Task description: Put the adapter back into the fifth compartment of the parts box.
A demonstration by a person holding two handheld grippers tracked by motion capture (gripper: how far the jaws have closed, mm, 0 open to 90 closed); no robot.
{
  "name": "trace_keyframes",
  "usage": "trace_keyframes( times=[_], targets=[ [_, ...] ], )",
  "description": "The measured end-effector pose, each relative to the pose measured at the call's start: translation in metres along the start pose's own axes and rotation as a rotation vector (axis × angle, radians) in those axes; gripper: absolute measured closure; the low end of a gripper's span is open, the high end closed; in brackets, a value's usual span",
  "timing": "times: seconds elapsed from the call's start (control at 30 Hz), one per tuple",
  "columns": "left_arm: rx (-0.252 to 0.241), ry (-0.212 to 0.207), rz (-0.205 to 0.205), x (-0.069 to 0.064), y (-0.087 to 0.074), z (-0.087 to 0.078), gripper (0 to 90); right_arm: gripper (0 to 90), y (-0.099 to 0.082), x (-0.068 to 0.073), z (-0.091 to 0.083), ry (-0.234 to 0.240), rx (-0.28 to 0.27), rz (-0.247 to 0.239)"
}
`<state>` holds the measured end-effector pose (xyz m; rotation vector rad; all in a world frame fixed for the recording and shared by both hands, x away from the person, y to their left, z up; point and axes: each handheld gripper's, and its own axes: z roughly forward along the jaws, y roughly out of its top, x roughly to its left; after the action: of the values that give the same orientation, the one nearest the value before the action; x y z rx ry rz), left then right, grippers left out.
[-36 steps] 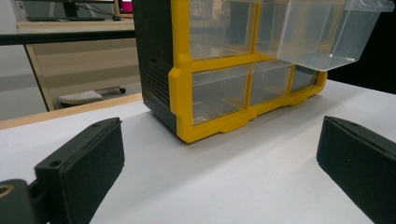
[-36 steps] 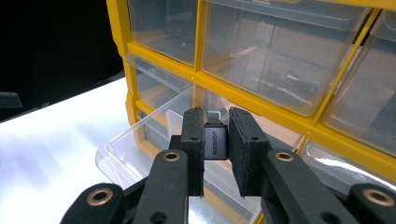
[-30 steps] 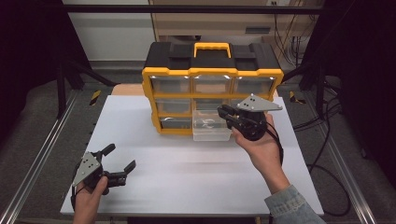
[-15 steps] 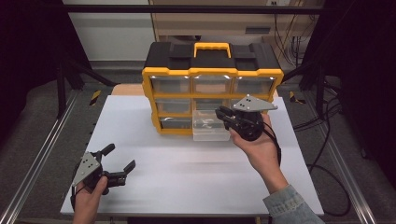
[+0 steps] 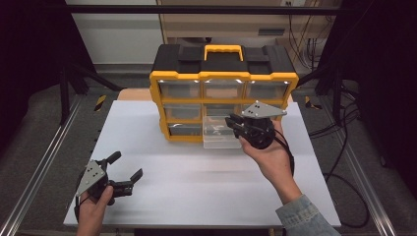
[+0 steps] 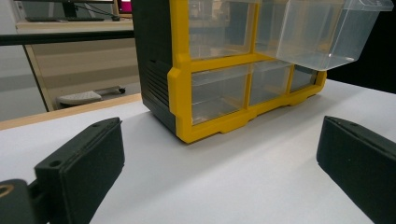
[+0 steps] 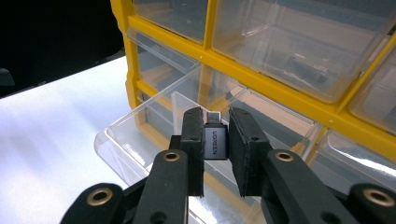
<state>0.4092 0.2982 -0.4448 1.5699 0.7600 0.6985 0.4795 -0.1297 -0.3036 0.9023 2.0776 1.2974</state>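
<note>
— What's nearest us?

— The left gripper (image 5: 119,178), low on the white table (image 5: 196,196) by the near edge. Its jaws stand wide apart with nothing between them; it rests well away from the cabinet.

— And the other hand?

— The right gripper (image 7: 215,140) is farther in, over the pulled-out clear drawer (image 5: 221,136). Its jaws are pinched on a small dark adapter (image 7: 215,141), a metal plug sticking out of its far end. You can see it poised just above the drawer's open top.

— So how far along would you say it is?

— About midway, I'd judge. The drawer is already open and the adapter is gripped and lifted over it. Whether it is going in or coming out I can't tell. What's left is to let it go somewhere and push the drawer shut.

— Anything in the drawer?

— It looks empty from here, just a thin clear divider inside. Behind it, the yellow and black cabinet (image 5: 223,78) has its other clear drawers shut; one upper drawer (image 7: 299,46) seems to hold something dark, too blurred to name.
</note>
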Motion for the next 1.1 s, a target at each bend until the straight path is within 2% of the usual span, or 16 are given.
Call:
trace_keyframes(
  times=[0.23, 0.63, 1.1],
  targets=[
    [-0.002, 0.002, -0.001, 0.0001, 0.0, -0.0002, 0.7, 72.3, 0.0019, 0.0001, 0.0018, 0.009, 0.002, 0.029],
    [-0.001, 0.001, 0.0, 0.0, 0.0, -0.0001, 0.7, 69.3, 0.0038, 0.0018, -0.0036, 0.01, -0.04, 0.032],
    [0.0, 0.0, 0.002, -0.0002, 0.0001, -0.0001, 0.7, 64.6, 0.0046, 0.0017, -0.0065, 0.007, -0.062, 0.04]
  ],
)
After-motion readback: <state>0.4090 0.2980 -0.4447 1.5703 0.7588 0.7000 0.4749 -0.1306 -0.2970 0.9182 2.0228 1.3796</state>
